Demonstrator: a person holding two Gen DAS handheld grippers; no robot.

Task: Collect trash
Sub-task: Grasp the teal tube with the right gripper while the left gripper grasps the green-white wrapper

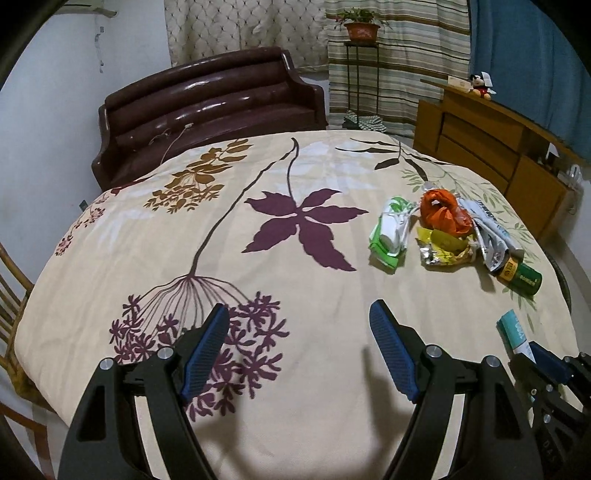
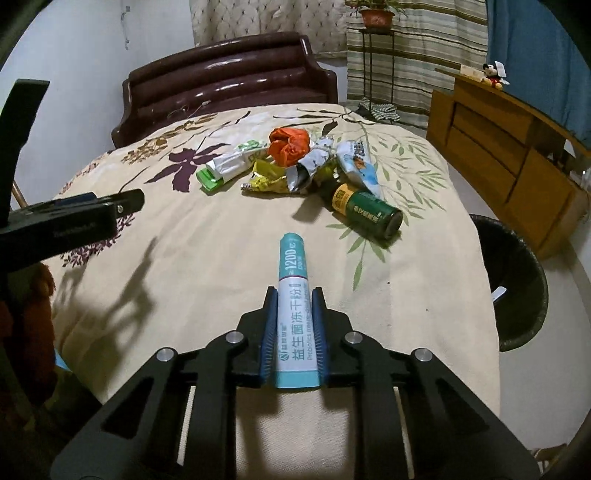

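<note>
White-and-teal tube (image 2: 295, 314) printed "1200亿", "益生菌冻干粉" and "Probiotics", lettering running lengthwise along its side, green can (image 2: 369, 216) carried a yellow label and pale characters too small to read

Wall: plain white (image 1: 55, 92), at 10 o'clock.
Sofa: dark maroon, glossy (image 1: 210, 107), at 12 o'clock behind the table.
Curtains: patterned and striped (image 1: 399, 55), at 1 o'clock.
Plant: potted, on a thin stand (image 1: 362, 27).
Cabinet: wooden (image 1: 491, 147), at 2 o'clock.
</note>
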